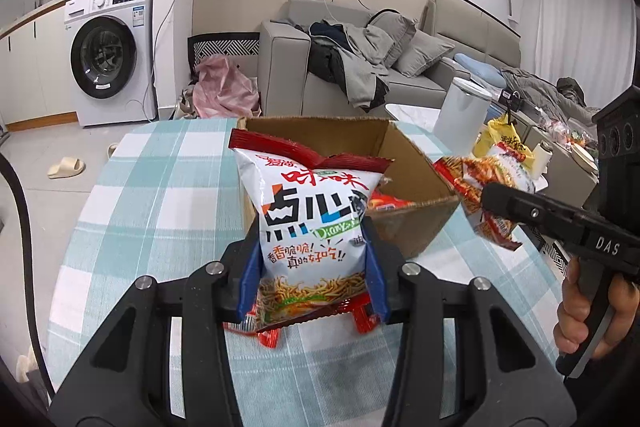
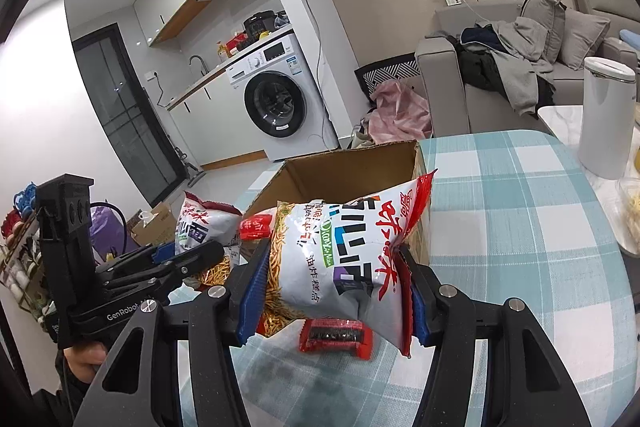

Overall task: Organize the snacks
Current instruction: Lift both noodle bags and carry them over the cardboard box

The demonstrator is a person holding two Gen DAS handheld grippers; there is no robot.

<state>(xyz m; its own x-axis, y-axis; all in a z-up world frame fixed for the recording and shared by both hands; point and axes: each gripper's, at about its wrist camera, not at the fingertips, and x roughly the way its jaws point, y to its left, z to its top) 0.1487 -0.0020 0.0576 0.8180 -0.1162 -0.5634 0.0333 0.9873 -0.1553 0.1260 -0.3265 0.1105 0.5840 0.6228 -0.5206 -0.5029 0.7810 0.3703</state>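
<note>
Left tool (image 1: pixel 312 267): closed on a white-and-red noodle-snack bag (image 1: pixel 312 219), its blue pads pressing the bag's two sides near the lower end.
Left bag: held upright above the counter (image 1: pixel 152 195), crimped red top edge uppermost, printed front facing the left wrist camera; it hangs in front of the cardboard box (image 1: pixel 416 183).
Right tool (image 2: pixel 334 291): closed on a second noodle-snack bag (image 2: pixel 340 255) of the same design, blue pads against its left and right edges.
Right bag: turned sideways in the grip, its print running across, its red end pointing up to the right; it is clear of the counter and just in front of the box.
Cardboard box: open-topped, standing on the checked teal-and-white cloth of the counter; something red lies inside near one corner, too hidden to name.
Small red packet (image 2: pixel 335 337): lying flat on the counter cloth below the right bag; in the left view red wrappers (image 1: pixel 360 315) show under the left bag.
Hands: one hand (image 1: pixel 592 311) grips the right tool's handle; another hand (image 2: pixel 86 355) grips the left tool's handle.
Background: washing machine (image 1: pixel 112 55) and grey sofa (image 1: pixel 360 67) piled with clothes, well apart from the counter.
</note>
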